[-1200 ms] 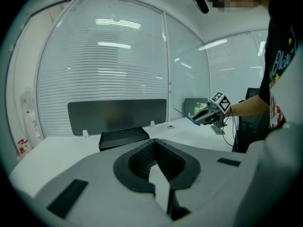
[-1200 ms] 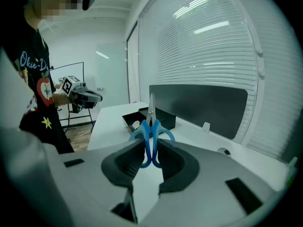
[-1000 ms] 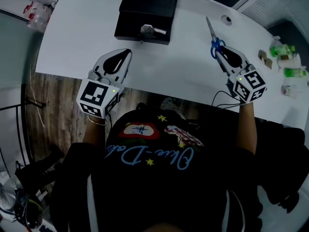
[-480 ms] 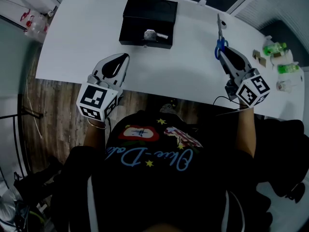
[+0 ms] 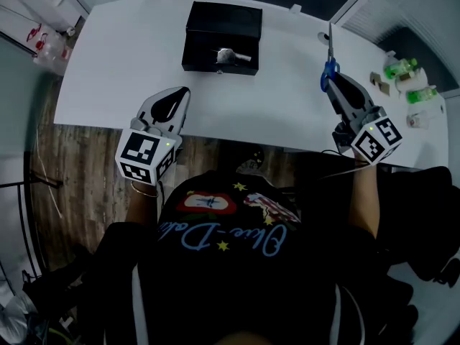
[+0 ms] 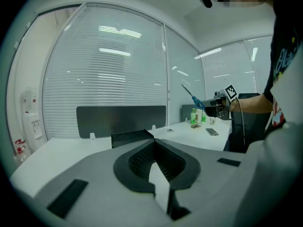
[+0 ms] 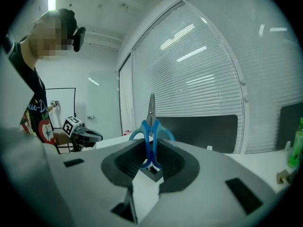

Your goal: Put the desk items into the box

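The step in hand is carrying: the right tongs (image 5: 333, 79) are clamped on the blue handles of the scissors (image 5: 329, 57), held clear above the right end of the counter (image 5: 280, 103) with the blades pointing away. The left tongs (image 5: 185, 92) sit closed and empty near the front edge. Next, I judge, the scissors must swing left to the open black box (image 5: 215, 13), well apart and already holding a small silvery item (image 5: 228, 54), and be let go inside. Against the earlier frame, the scissors are raised and stand straighter, while the box is unmoved.
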Tool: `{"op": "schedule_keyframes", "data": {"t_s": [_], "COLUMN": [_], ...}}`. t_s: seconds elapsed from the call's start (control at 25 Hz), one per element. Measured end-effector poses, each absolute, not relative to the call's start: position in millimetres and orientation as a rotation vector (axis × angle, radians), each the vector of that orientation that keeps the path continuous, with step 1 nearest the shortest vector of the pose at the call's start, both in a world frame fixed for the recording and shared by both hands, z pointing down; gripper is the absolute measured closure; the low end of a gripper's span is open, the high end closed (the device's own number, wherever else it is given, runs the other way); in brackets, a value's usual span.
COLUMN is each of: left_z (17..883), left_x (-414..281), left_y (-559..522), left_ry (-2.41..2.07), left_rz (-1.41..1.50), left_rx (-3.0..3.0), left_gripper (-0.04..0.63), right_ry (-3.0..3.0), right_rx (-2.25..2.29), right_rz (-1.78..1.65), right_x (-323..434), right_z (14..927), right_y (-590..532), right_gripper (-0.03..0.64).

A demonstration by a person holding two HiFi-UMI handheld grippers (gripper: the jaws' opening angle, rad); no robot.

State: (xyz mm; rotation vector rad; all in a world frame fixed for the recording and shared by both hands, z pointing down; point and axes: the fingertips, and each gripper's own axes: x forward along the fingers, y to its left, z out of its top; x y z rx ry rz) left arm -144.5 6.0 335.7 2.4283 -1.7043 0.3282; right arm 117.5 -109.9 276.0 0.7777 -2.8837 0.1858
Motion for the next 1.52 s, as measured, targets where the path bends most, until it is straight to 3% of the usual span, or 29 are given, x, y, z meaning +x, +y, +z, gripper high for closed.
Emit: {"op": "schedule_keyframes", "data": {"t_s": [0.88,1.52], "left_z": [345,348], "left_x": [-188,-217], "left_y": [60,32], "left_ry": [-1.725,-1.881], "left_rz": [0.191,0.214], "left_rx": [2.354,2.201], "left_gripper": [0.586,0.586], "right_ry": [-2.867,-2.790], "right_rx": [0.748,0.458], "right_rz": [0.200,0.131], "right_x": [70,2], "right_z": [277,316], "right_y": [-75,-139], "right_gripper": [0.525,0.525]}}
